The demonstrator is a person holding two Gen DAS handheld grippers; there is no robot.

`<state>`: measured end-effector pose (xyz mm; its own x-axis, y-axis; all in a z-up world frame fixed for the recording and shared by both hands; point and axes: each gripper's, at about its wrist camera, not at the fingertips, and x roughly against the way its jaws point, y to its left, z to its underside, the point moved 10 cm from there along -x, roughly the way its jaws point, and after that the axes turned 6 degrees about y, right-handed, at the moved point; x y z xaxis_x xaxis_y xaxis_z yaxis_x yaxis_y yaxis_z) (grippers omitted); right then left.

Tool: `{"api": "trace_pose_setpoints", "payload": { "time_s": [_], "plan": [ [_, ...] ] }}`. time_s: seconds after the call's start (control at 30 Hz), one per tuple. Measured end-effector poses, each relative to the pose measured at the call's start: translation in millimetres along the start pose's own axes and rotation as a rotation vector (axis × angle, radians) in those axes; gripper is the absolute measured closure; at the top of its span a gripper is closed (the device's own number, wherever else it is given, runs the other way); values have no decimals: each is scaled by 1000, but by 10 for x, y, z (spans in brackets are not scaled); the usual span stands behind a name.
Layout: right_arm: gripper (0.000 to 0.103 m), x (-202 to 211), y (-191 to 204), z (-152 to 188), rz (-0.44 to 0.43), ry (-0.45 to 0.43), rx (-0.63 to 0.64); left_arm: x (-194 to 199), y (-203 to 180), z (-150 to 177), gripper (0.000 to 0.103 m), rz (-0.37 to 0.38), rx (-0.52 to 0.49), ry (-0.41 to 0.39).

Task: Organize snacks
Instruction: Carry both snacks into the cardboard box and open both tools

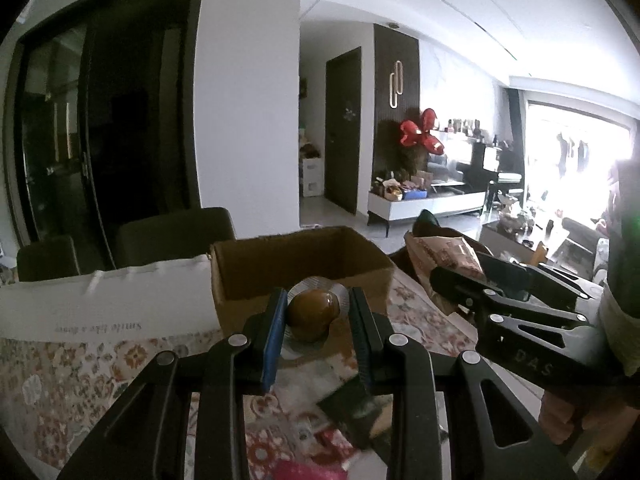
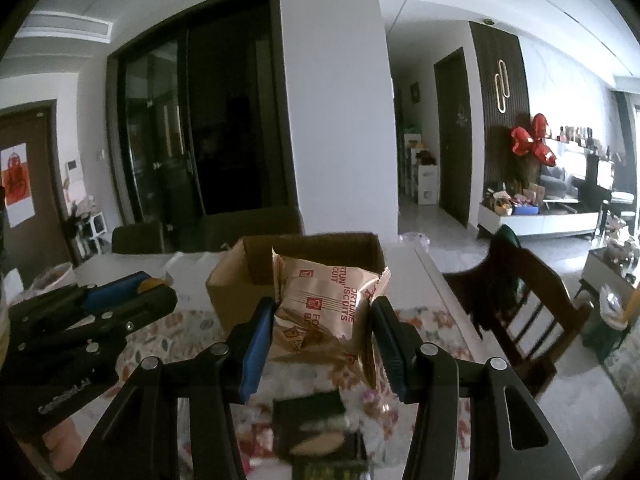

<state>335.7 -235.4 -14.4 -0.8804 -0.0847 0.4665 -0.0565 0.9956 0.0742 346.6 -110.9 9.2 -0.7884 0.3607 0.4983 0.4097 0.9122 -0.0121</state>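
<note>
My left gripper (image 1: 318, 312) is shut on a round brown snack in a clear wrapper (image 1: 313, 314) and holds it in front of the open cardboard box (image 1: 256, 280). My right gripper (image 2: 322, 320) is shut on a beige biscuit packet with red print (image 2: 320, 304) and holds it just before the same box (image 2: 228, 292). The right gripper and its packet also show at the right of the left wrist view (image 1: 460, 276). The left gripper shows at the left of the right wrist view (image 2: 136, 292).
A patterned cloth (image 1: 80, 380) covers the table, with loose snack packs (image 2: 316, 436) below the grippers. A white box (image 1: 100, 304) stands left of the cardboard box. Chairs stand behind the table (image 1: 176, 236) and at its right (image 2: 520, 304).
</note>
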Motion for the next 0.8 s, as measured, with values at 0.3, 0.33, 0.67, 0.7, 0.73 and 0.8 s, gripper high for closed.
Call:
{"api": "trace_pose_setpoints", "payload": {
  "time_s": [0.3,0.33,0.67,0.7,0.73,0.8],
  "plan": [
    [53,-511,-54,-372,-16,29,12,-409,204,-315,72,-26,16,17],
    [53,-568,-62,-402,-18,33,11,-471,227,-339,72,-26,19,25],
    [52,-1198,-157,-591,-29,114,31,-1062,426,-466,72,-30,41,121],
    [52,-1260,-173,-599,-30,125,28,-1114,439,-469,72,-26,44,130],
    [52,-1316,-181,-606,-33,133,25,-1163,446,-469,72,-20,47,141],
    [52,-1433,-197,-610,-38,153,22,-1282,476,-459,72,-14,57,168]
  ]
}}
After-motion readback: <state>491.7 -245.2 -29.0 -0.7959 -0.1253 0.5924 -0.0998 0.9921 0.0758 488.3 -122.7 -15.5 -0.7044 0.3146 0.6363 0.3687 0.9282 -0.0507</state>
